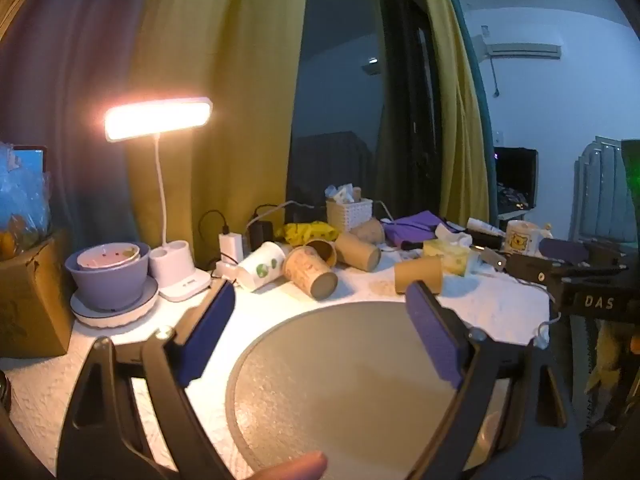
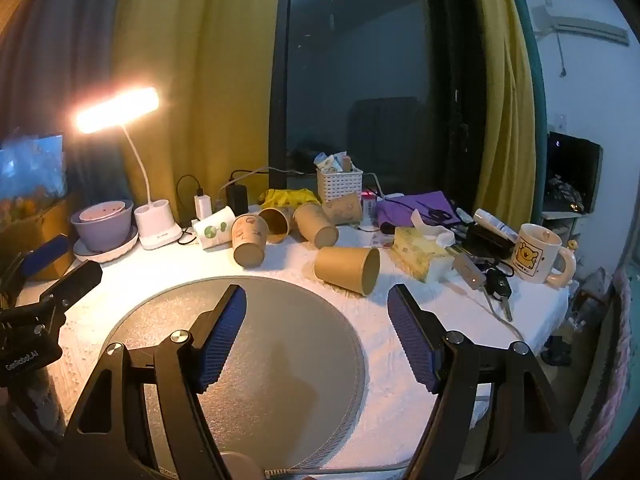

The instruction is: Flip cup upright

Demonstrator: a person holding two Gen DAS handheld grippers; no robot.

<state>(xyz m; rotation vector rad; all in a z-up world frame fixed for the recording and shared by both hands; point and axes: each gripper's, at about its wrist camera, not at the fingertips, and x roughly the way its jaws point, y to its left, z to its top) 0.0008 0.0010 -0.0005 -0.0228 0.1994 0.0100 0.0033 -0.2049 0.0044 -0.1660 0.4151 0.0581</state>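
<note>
Your right gripper (image 2: 316, 332) and left gripper (image 1: 320, 334) both hang with jaws wide apart and empty over the round grey mat (image 2: 280, 360). The nearest paper cup (image 2: 347, 270) lies on its side just above centre frame, mouth facing right. Close gently across its thin brown wall; it probably crushes easily and rolls on the nubbly white cloth (image 2: 400, 360).

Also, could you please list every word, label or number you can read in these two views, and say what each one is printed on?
"DAS": on the black body of the right hand-held gripper, seen from the left wrist view.
"GenRobot.AI": on the body of the left hand-held gripper, seen from the right wrist view.
Bear mug: small print under the bear, too blurred to read.
Patterned paper cups: printing unreadable.
</note>
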